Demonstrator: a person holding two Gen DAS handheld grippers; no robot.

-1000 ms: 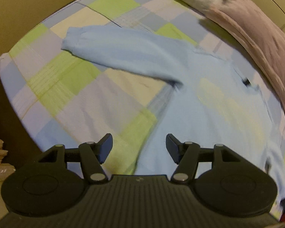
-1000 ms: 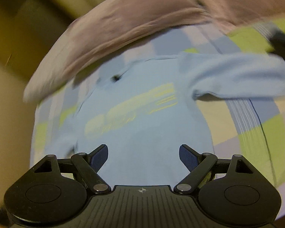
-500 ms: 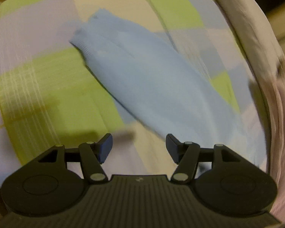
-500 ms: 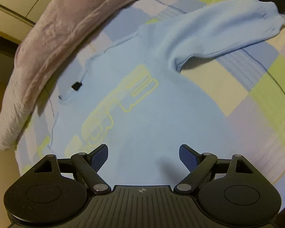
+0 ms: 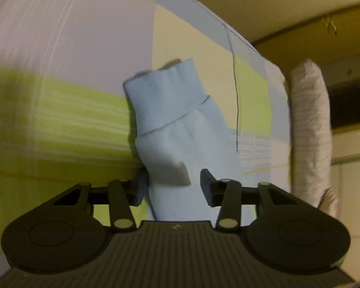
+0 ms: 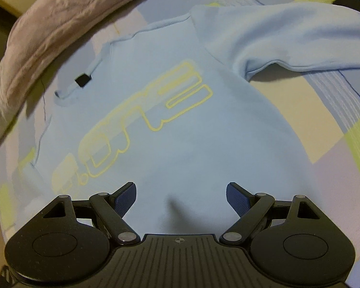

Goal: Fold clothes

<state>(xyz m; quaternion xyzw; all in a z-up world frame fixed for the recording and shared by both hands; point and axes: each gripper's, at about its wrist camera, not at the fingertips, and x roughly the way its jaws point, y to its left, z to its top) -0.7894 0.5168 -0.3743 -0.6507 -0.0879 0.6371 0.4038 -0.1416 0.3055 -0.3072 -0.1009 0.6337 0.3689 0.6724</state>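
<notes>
Here, sleeve lengthwise, cuff away.

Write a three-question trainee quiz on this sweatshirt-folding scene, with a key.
1. True or false: the right gripper is shut on the sweatshirt.
2. What lies between the left gripper fingers? A) sleeve B) pink blanket C) neck label
3. Fill in: the print on the sweatshirt's chest is ____ in colour.

Key: 1 false, its jaws stand wide apart above the cloth; 2 A, with the jaws just closing in near the cuff; 3 yellow.
</notes>
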